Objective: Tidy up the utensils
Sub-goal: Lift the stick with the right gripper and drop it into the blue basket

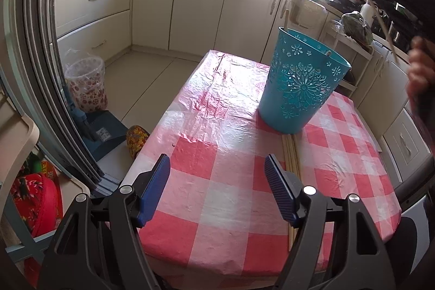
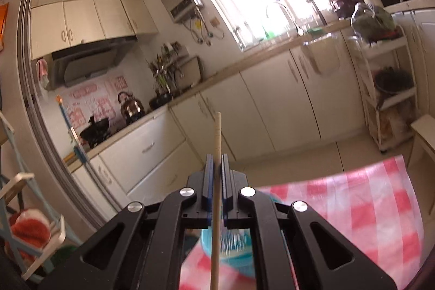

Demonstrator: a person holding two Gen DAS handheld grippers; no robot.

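One chopstick (image 2: 216,181) clamped in the right gripper (image 2: 217,162), above the turquoise bucket (image 1: 301,83).
The left gripper (image 1: 217,167) hovers spread wide, holding nothing, over the checked tablecloth (image 1: 217,222); more chopsticks (image 1: 291,156) lie beside the bucket's base.

Bench (image 1: 223,181): wearing a red-and-white checked plastic cover.
Bucket (image 1: 301,83): teal, standing upright on the bench.
Chopsticks (image 1: 291,154): lying side by side, far ends touching the bucket's base.
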